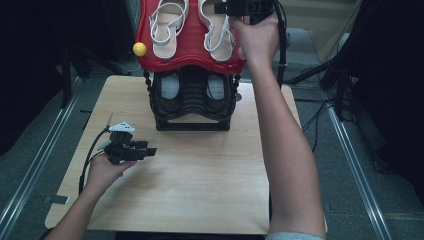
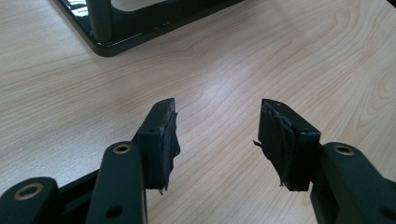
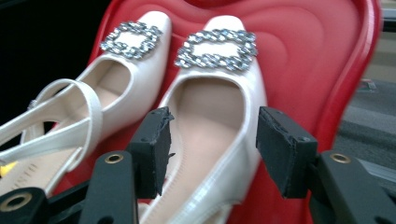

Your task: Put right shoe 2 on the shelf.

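Two white slingback shoes with jewelled buckles lie on the red top shelf (image 1: pixel 190 57) of a black shoe rack (image 1: pixel 192 117). In the right gripper view the nearer shoe (image 3: pixel 210 107) lies under and between my right gripper's (image 3: pixel 212 135) open jaws, and the pads stand apart from its sides. The other shoe (image 3: pixel 121 79) lies to its left. From above, the right gripper (image 1: pixel 222 7) sits at the right-hand shoe (image 1: pixel 216 30). My left gripper (image 1: pixel 145 148) hovers open over the wooden table with nothing between its pads (image 2: pixel 163 140).
A dark pair of shoes (image 1: pixel 170 90) sits on the rack's lower shelf. A yellow ball (image 1: pixel 139 49) caps the red shelf's left edge. The rack's black base (image 2: pixel 112 39) lies ahead of the left gripper. Bare table (image 1: pixel 200 175) stretches in front of the rack.
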`<action>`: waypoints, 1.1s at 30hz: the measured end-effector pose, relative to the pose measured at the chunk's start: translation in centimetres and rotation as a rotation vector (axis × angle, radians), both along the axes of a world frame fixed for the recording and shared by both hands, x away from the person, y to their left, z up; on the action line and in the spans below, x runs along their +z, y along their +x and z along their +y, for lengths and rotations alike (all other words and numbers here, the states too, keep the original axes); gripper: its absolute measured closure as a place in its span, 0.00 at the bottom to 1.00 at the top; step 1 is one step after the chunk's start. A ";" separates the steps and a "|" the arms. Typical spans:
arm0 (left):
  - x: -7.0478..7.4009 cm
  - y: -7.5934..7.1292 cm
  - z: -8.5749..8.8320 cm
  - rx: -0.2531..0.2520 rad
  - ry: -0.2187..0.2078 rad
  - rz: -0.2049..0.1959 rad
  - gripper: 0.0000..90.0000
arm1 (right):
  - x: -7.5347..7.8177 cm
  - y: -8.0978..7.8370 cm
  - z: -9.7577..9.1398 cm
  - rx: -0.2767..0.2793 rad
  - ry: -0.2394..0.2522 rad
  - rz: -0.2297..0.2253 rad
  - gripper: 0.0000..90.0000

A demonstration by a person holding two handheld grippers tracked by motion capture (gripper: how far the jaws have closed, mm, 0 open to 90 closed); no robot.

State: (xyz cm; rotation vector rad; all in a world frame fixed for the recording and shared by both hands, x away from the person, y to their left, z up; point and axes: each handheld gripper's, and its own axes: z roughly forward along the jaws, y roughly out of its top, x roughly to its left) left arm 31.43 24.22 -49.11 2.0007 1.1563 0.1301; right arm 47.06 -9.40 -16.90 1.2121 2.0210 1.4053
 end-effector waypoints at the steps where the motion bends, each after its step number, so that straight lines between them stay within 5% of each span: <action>1: 0.0 0.0 0.0 -0.001 0.000 0.001 0.52 | -0.1 0.0 -0.2 -0.002 0.000 0.001 0.51; 11: -0.1 0.0 -0.1 -0.001 0.004 0.000 0.52 | -0.8 -0.1 -3.1 -0.026 0.041 0.008 0.52; 19: -0.1 0.0 -0.1 -0.002 0.007 0.000 0.52 | -0.9 -0.5 -4.5 -0.044 0.018 0.007 0.52; 33: 0.0 0.0 0.0 -0.005 0.011 0.002 0.52 | -3.5 -0.3 -7.6 -0.076 0.015 0.043 0.52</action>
